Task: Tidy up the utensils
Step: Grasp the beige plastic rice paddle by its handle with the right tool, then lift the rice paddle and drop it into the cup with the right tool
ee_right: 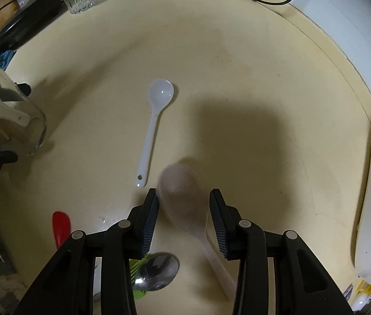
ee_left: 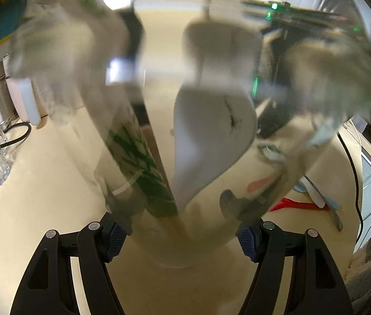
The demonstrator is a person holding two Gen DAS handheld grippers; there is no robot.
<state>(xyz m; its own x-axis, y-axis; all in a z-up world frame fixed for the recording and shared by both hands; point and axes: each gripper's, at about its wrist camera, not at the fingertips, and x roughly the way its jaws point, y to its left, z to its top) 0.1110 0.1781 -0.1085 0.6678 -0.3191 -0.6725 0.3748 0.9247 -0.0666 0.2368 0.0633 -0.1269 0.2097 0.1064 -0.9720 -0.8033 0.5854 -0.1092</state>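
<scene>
The left gripper (ee_left: 181, 236) clamped a clear glass jar (ee_left: 185, 120) holding utensils. Only the right wrist view showed the right gripper (ee_right: 182, 218), fingers apart, around a blurred white spoon (ee_right: 182, 191), with another white spoon (ee_right: 153, 126) ahead.

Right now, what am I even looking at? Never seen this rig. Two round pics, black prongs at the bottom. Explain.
No robot here: a person holds a two-finger claw in each hand, and each claw carries a fisheye camera looking forward along its fingers. The black prongs are those fingers.

Left-wrist picture: the left claw grips a clear glass jar from both sides. You look through the glass, so things blur. Inside it are a white spoon and a green-patterned utensil.

Right-wrist picture: the right claw is open above a cream countertop, with a blurred pale spoon between its fingers; whether they touch it is unclear. On the counter lie a white spoon, a metal spoon and a red utensil. The jar shows at the left edge.
</scene>
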